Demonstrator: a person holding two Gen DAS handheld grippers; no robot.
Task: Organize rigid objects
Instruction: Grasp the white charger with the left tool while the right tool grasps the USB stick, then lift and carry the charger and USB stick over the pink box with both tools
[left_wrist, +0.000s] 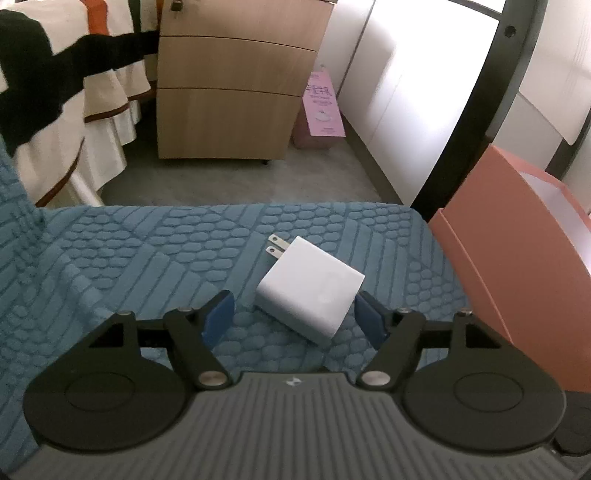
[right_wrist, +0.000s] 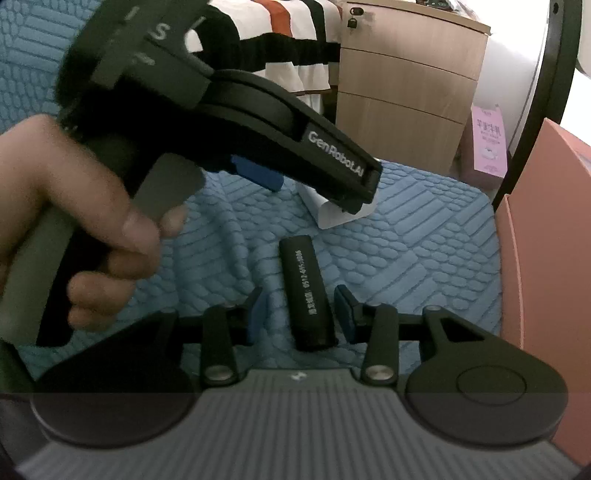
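White charger (left_wrist: 310, 288), prongs away from the camera, flat on the teal textured cover (left_wrist: 147, 258), lying in the gap of the left gripper (left_wrist: 295, 314); jaws spread wide, blue pads off both sides of the body, right pad nearly at its corner but no clear press — released, nothing held. Black cylinder (right_wrist: 308, 295) with white print, also flat on the cover, on the camera side of the charger, lying between the fingers of the right gripper (right_wrist: 301, 314); small gaps visible on both sides, so not clamped, jaws narrow but not pinching. Salmon-pink box (left_wrist: 517, 258), open top, pale inside, just beside the charger on its right, at the cover's edge; most likely the drop-off place, a judgement only. Inside of the box mostly hidden, contents impossible to tell. Seen from the right wrist: a hand (right_wrist: 74, 221) wrapped round the left gripper's handle, tool angled down over the charger. Farther from the charger: wooden drawer cabinet (left_wrist: 236, 92) on the floor, pink carton (left_wrist: 321, 110) beside it, striped cloth (left_wrist: 92, 129) hanging at left. Progress: early or mid, two rigid items not yet lifted, none visibly put away. Left to do: close on both, lift, carry to the box, release.
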